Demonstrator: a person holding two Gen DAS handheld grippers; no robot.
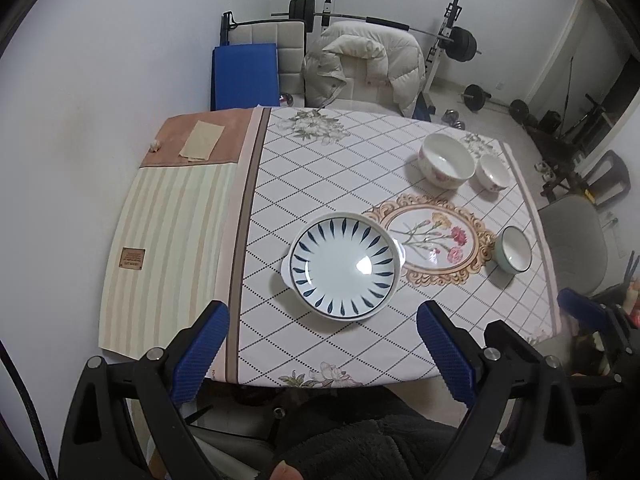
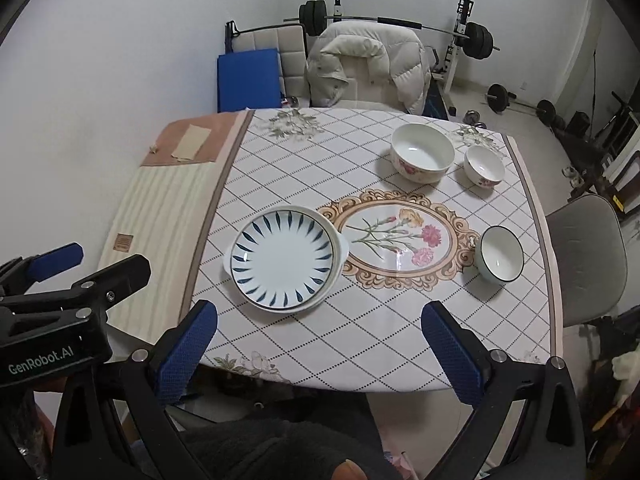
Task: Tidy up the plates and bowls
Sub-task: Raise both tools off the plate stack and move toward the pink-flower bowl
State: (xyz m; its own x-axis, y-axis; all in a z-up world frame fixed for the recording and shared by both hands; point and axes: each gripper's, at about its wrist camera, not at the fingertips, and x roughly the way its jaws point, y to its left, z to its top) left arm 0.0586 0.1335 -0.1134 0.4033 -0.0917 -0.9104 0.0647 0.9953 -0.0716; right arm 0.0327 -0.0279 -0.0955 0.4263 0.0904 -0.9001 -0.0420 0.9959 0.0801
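Blue-padded and spread wide, the left hand-held gripper [image 1: 322, 344] holds nothing near the table [image 1: 280, 168] edge. Ahead sits the leaf-patterned plate [image 1: 344, 266]; farther right stand the large floral bowl [image 1: 446, 160], small floral bowl [image 1: 494, 172] and green bowl [image 1: 516, 248], all apart. The right hand-held gripper [image 2: 318, 344] is equally open and empty. Nothing looks stacked yet, so the sorting seems unstarted.

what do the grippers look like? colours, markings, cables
Both identical: left gripper and right gripper have black plastic arms with silver screws and blue textured finger pads. White "GenRobot.AI" lettering marks the left body; a black cable runs beside it.
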